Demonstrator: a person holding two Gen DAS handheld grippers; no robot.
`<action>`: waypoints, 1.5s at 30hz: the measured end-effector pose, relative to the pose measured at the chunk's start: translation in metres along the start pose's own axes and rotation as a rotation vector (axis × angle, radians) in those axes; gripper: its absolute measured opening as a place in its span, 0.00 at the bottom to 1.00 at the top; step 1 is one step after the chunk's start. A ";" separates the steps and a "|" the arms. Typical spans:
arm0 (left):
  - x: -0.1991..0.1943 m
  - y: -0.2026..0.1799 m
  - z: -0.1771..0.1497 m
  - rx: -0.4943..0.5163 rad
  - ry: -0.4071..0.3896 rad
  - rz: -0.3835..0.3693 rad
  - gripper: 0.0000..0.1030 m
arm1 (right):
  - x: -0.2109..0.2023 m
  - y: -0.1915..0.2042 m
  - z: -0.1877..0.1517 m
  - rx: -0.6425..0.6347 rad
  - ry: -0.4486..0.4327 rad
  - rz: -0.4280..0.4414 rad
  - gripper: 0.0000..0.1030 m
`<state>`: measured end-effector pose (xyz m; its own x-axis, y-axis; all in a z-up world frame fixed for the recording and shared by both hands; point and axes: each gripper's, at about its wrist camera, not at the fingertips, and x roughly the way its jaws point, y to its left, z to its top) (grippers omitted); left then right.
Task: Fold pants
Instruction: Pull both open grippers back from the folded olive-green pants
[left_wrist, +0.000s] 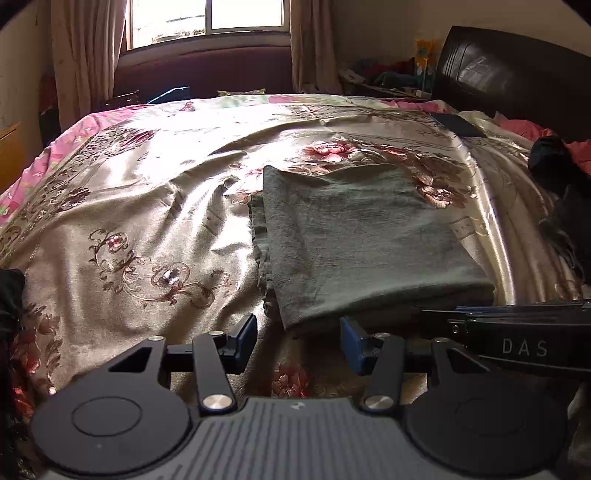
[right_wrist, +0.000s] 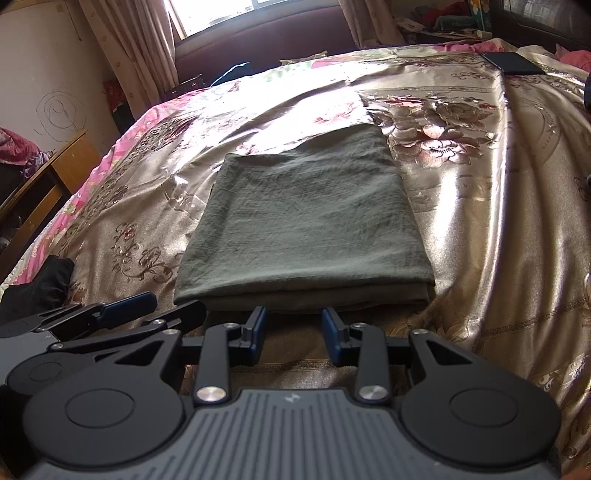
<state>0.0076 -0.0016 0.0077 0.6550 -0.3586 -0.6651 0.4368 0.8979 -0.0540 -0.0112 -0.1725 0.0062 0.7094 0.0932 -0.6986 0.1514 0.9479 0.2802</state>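
At the near bed edge, both tongs hung empty.
Left tongs and right tongs stood parted before the grey-green folded cloth pants, a neat rectangle on the floral satin bedspread; folding looked nearly done. Only the left view showed ragged layered edges and, farther off, the dark headboard.

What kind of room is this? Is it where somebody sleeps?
Yes, most likely a bedroom. A big bed with a shiny flowery bedspread fills the view, with a dark headboard at one end. Curtains hang by a bright window, and green folded pants lie on the bed.
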 end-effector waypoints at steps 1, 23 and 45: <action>-0.001 -0.001 0.000 0.001 -0.001 -0.002 0.61 | -0.001 0.000 0.000 0.000 0.000 -0.003 0.34; 0.014 0.012 0.005 -0.090 -0.020 -0.037 0.62 | 0.006 -0.051 0.002 0.063 -0.062 -0.051 0.37; 0.037 0.012 0.004 -0.097 0.097 0.066 0.68 | 0.015 -0.044 0.000 -0.004 -0.054 0.012 0.39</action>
<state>0.0393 -0.0054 -0.0149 0.6160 -0.2757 -0.7379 0.3301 0.9409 -0.0759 -0.0072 -0.2132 -0.0169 0.7476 0.0881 -0.6582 0.1399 0.9480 0.2858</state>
